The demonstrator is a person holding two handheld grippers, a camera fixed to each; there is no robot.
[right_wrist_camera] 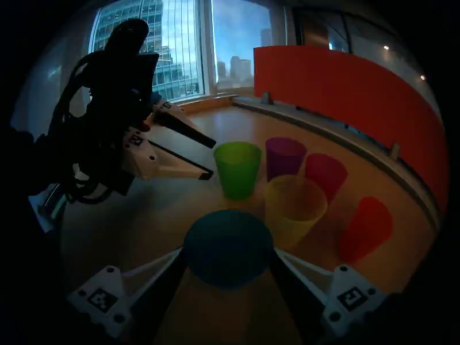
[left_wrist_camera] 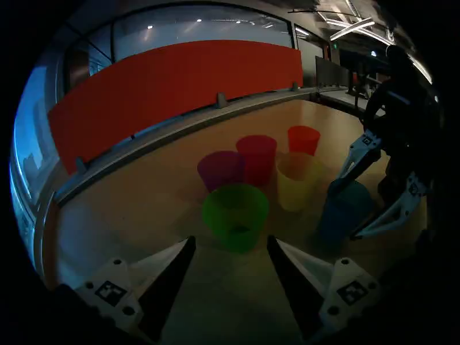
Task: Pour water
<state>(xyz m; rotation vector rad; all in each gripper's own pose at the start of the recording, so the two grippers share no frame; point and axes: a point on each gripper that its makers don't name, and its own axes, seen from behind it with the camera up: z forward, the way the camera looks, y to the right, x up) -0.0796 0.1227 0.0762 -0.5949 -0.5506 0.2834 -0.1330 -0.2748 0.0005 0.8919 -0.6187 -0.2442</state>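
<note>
- My right gripper [right_wrist_camera: 229, 250] is closed round the blue cup [right_wrist_camera: 228, 247], one finger pressing each side; I judge this the pouring cup, held low by the cluster
- Water inside it: too dark to tell
- My left gripper [left_wrist_camera: 230, 238] is open and empty, lined up on the green cup [left_wrist_camera: 236, 215] just ahead, probably to steady a receiver
- Count: six cups on the table [left_wrist_camera: 144, 201], one per colour: blue, green, purple [left_wrist_camera: 220, 169], magenta [left_wrist_camera: 257, 158], yellow [left_wrist_camera: 296, 178], red [left_wrist_camera: 303, 140]
- Five stand upright, bunched close for easy reach
</note>
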